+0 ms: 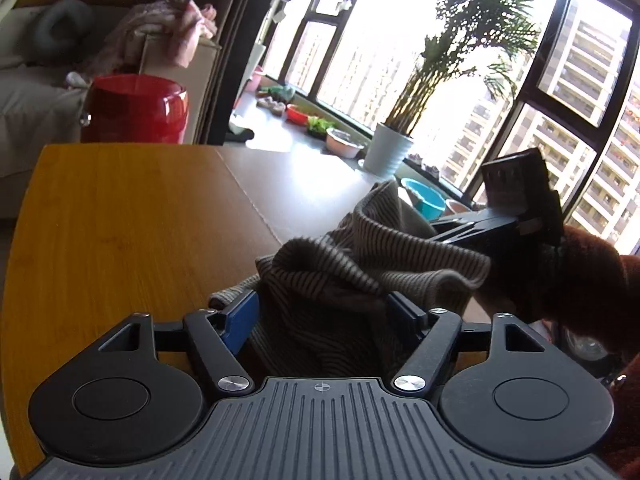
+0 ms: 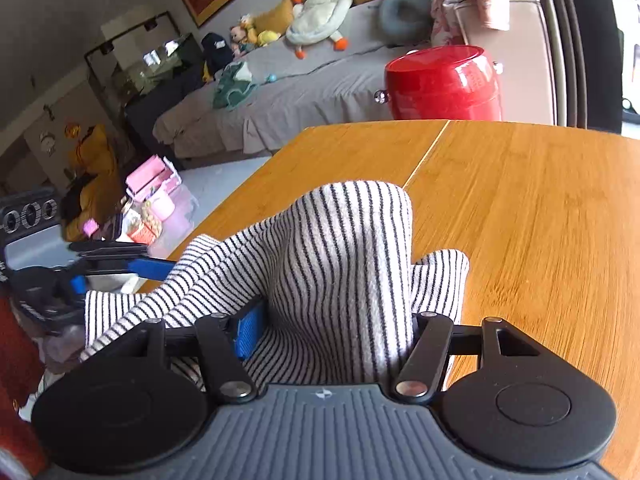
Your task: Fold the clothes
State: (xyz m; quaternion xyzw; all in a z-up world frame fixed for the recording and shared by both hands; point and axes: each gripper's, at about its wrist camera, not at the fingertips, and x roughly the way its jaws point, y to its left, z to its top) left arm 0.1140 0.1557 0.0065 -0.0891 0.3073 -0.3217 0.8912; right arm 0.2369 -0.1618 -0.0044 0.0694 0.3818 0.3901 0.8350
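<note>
i have the striped garment [image 2: 344,248] bunched up off the wooden table [image 2: 520,216], slung between my two grippers. in the right wrist view a thick fold of it fills the gap of the right gripper [image 2: 336,324]: the blue pad on one side lies against the cloth and the other side is buried under it, so i read that one as gripping the garment. in the left wrist view the cloth [image 1: 344,280] likewise sits between the pads of the left gripper [image 1: 324,312], but those jaws stand wide and i cannot tell whether they press on it or merely flank it.

what matters for the next move: the cloth runs from one gripper across to the other, and the right gripper [image 1: 516,216] is just beside the left, on its right and a little ahead. both are equally near, so i judge the hands must draw apart along that line to stretch the bundle flat
</note>
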